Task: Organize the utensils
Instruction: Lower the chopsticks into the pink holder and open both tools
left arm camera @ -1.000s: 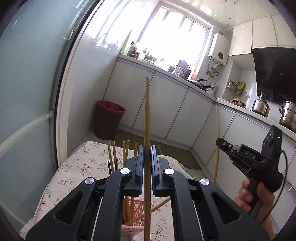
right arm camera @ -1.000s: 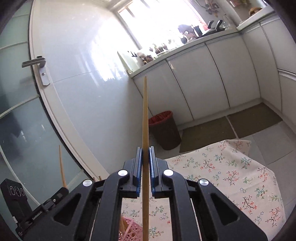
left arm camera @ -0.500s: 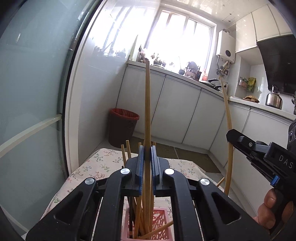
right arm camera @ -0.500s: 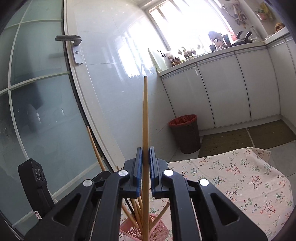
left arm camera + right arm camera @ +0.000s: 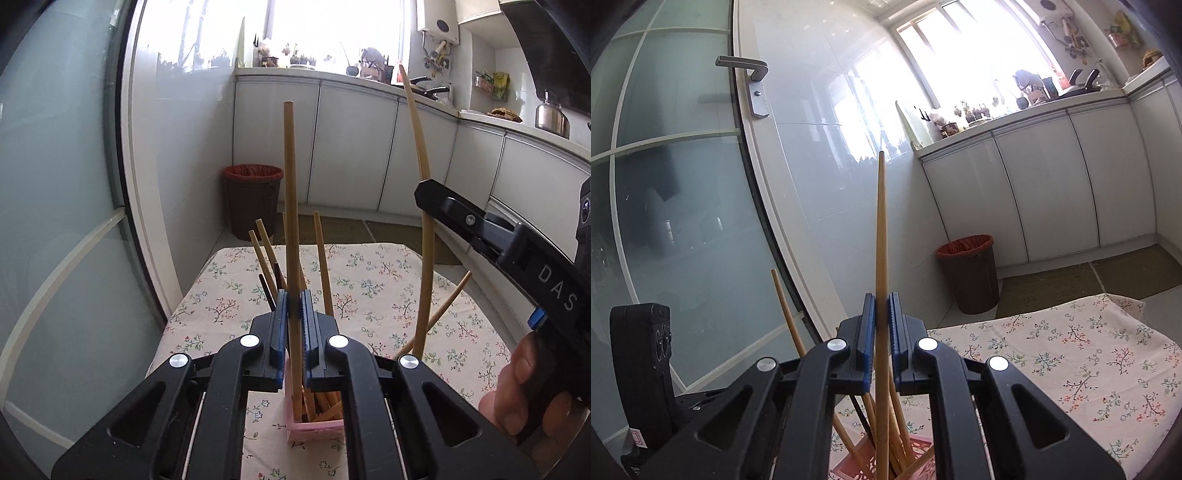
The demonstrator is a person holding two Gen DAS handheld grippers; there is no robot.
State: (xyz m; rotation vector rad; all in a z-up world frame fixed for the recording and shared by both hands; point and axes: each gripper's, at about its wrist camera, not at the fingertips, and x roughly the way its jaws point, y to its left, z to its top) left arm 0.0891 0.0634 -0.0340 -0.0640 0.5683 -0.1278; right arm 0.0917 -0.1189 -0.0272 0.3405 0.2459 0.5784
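Note:
My left gripper point(image 5: 294, 306) is shut on a wooden chopstick point(image 5: 291, 206) held upright; its lower end reaches into the pink slotted holder point(image 5: 316, 430) below. Several more chopsticks point(image 5: 321, 262) stand in that holder. My right gripper point(image 5: 882, 310) is shut on another wooden chopstick point(image 5: 881, 240), also upright, with its lower end inside the holder point(image 5: 916, 467). In the left wrist view the right gripper's body point(image 5: 491, 236) and its chopstick point(image 5: 424, 206) stand to the right of the holder. The left gripper's body point(image 5: 642, 365) shows at the lower left of the right wrist view.
The holder stands on a table with a floral cloth point(image 5: 373, 291). A glass door point(image 5: 683, 221) with a handle point(image 5: 753, 85) is close on the left. A brown bin point(image 5: 253, 199) and white cabinets point(image 5: 354, 147) lie beyond the table.
Both grippers have come down and tilted towards the table. Both chopsticks' lower ends now sit inside the pink holder. Both jaws stay shut.

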